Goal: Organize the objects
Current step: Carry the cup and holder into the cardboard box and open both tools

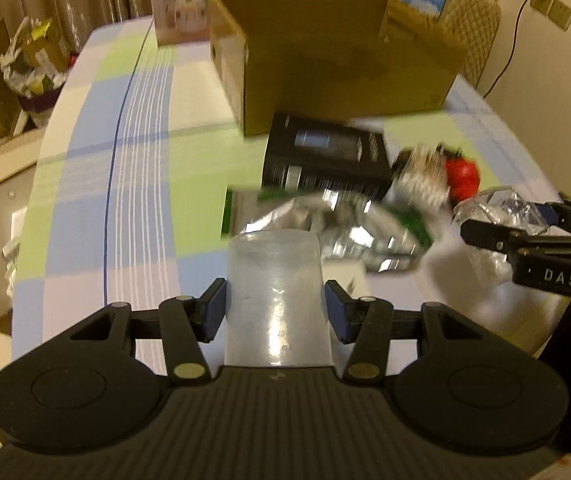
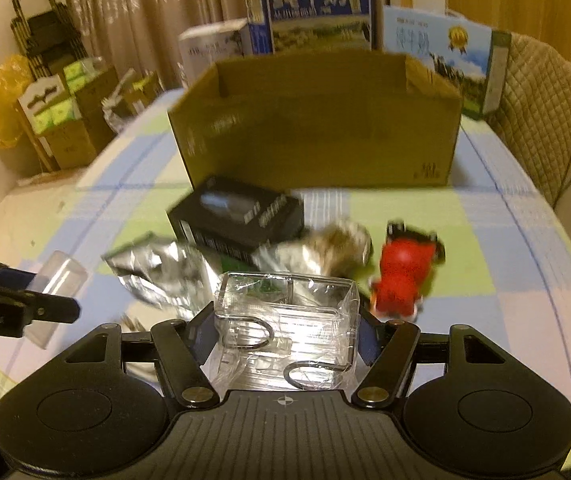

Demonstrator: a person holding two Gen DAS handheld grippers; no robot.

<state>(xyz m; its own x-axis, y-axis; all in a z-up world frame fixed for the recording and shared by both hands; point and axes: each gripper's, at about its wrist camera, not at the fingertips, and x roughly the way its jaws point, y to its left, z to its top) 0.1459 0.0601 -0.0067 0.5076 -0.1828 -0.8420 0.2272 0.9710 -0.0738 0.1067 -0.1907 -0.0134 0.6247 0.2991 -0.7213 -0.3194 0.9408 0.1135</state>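
Both grippers are loaded and clear of the table (image 1: 141,152). The left gripper (image 1: 275,312) pinches a frosted cup (image 1: 275,280) between its pads, base pointing forward. The right gripper (image 2: 285,334) is closed on a clear packet (image 2: 285,320) holding metal hooks. The open carton (image 2: 317,132) stands at the far edge of the table, the likely destination; its interior is hidden, so nothing can be confirmed as stowed. Still loose on the cloth between carton and grippers: a black box (image 2: 241,216), a foil pouch (image 2: 157,272), a crumpled wrapper (image 2: 337,248) and a red toy (image 2: 403,276). Judged progress: early to middle; two items are in hand but not deposited, and four remain. Blur limits detail.
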